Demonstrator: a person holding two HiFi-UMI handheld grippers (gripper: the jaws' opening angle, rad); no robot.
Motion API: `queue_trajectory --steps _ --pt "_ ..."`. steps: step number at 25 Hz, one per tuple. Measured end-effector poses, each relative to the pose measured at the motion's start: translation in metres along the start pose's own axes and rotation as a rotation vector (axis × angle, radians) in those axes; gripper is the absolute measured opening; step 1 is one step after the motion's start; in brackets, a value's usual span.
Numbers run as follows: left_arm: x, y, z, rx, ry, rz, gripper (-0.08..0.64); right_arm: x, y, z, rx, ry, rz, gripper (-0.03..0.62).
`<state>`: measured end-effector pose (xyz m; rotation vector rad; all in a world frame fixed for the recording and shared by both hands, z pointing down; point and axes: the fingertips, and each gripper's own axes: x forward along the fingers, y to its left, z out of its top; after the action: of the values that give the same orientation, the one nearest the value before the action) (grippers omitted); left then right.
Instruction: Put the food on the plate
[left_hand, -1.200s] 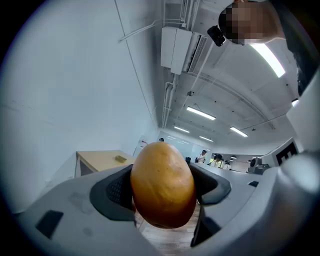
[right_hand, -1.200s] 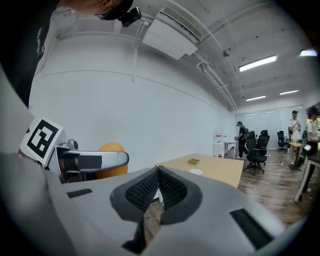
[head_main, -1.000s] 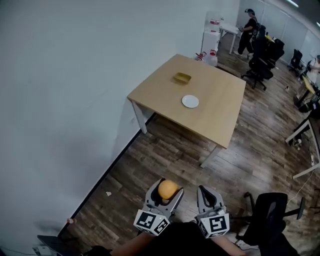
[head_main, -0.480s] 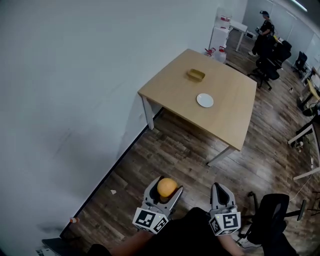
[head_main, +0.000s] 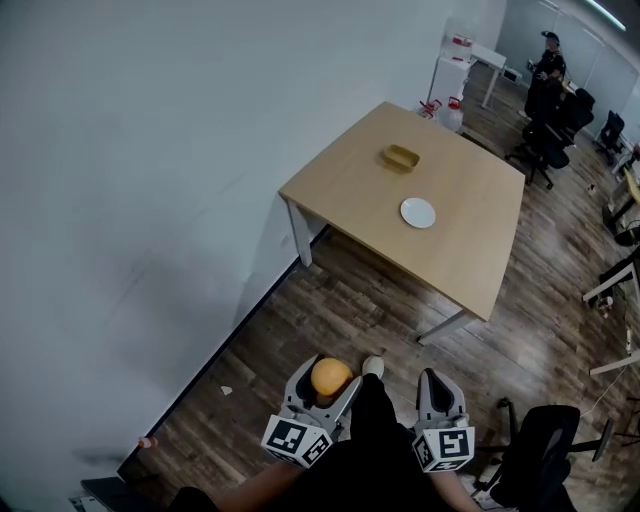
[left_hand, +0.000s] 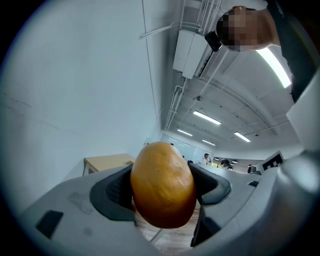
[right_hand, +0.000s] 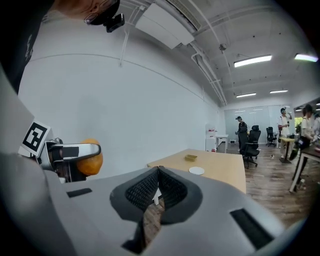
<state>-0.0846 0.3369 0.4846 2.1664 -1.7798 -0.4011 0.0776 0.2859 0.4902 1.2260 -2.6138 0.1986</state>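
Brown wooden floor (head_main: 350, 300) lay under us, and a white wall stood off to the left of our left gripper (head_main: 328, 390). That gripper was squeezing a round orange-brown food (head_main: 331, 377), maybe a bread roll, with one jaw on each side of it. Our right gripper (head_main: 436, 382) was just beside it, on its right. Its jaws were pressed together and had nothing in them.

Far ahead of both grippers stood a light wooden table (head_main: 460, 250). On it sat a small white plate (head_main: 417, 212). A little past the plate, farther from the grippers, sat a yellow-brown dish (head_main: 401, 157).

So the food was well apart from the plate, and we judged the job was only at the carrying part. To do it well, we thought we should walk close to the table first. The squeeze should be firm but gentle, so the food would not slip or get squashed. Then we should bring the left gripper low over the white plate, not the yellow-brown dish. We should open the jaws only when the food was almost touching the plate, so it would not roll off.
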Motion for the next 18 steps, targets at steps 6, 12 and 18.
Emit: queue_trajectory --steps 6,12,18 --pt "0.072 0.018 0.002 0.017 0.035 0.025 0.331 0.068 -0.039 0.010 0.029 -0.004 0.027 0.060" --pt "0.159 0.024 0.008 0.055 0.069 -0.007 0.331 0.126 -0.091 0.034 0.071 -0.026 0.028 0.060" --pt "0.218 0.029 0.004 0.031 0.115 -0.025 0.331 0.168 -0.140 0.052 0.090 -0.028 0.033 0.060"
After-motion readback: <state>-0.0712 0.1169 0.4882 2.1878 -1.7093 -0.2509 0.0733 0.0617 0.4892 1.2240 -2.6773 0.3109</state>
